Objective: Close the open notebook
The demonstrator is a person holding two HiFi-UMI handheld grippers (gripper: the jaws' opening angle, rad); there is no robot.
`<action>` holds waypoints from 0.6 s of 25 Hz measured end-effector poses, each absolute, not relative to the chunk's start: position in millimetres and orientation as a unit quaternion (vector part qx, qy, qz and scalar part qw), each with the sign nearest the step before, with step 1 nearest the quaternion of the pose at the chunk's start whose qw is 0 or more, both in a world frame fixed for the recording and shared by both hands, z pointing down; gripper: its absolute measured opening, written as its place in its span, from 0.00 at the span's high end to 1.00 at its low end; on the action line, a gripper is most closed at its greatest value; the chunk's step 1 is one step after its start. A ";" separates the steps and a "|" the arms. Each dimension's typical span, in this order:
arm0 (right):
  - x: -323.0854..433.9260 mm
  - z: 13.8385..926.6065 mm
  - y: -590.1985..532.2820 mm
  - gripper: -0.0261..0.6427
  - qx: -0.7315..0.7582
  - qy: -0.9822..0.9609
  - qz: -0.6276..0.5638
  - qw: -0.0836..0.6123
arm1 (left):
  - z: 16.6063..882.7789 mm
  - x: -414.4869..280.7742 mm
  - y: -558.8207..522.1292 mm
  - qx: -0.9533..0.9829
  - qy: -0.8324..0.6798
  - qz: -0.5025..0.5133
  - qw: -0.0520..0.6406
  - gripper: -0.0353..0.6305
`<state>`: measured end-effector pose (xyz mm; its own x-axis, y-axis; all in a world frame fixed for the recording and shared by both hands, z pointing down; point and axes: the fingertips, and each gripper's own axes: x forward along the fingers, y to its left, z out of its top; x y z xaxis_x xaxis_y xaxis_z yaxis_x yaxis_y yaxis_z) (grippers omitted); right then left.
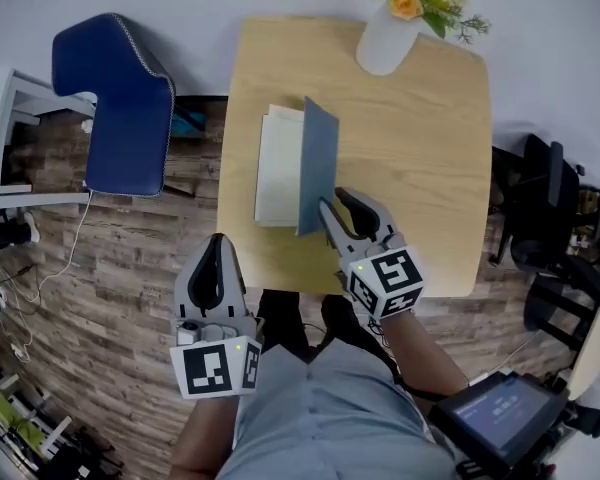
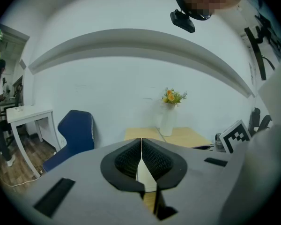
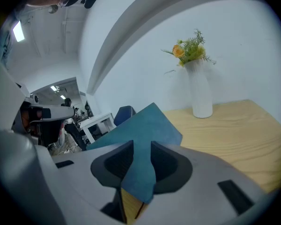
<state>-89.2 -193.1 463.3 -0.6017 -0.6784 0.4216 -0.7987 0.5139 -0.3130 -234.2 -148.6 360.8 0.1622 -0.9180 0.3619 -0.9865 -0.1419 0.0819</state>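
Note:
The notebook (image 1: 278, 168) lies open on the wooden table (image 1: 420, 148), white pages to the left. Its blue cover (image 1: 318, 163) stands nearly upright over the spine. My right gripper (image 1: 332, 206) is shut on the cover's near lower corner; in the right gripper view the blue cover (image 3: 145, 130) runs between the two pads. My left gripper (image 1: 217, 243) hangs off the table's near edge over the floor, shut, with nothing in it. In the left gripper view its pads (image 2: 150, 161) meet, and the white pages show beyond them.
A white vase with orange flowers (image 1: 388, 38) stands at the table's far edge. A blue chair (image 1: 125, 103) and a white side table (image 1: 10, 138) are to the left. A black chair (image 1: 540, 208) and a screen on a stand (image 1: 500, 418) are to the right.

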 end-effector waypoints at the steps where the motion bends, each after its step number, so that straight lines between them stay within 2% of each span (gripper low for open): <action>1: -92.7 464.1 -193.6 0.76 0.426 -0.862 0.243 0.126 | 361.5 -237.1 -148.7 0.745 -0.639 0.112 0.153 0.92; 15: -119.0 492.2 -214.0 0.76 0.388 -0.872 0.256 0.155 | 388.5 -253.7 -163.3 0.718 -0.661 0.115 0.184 0.91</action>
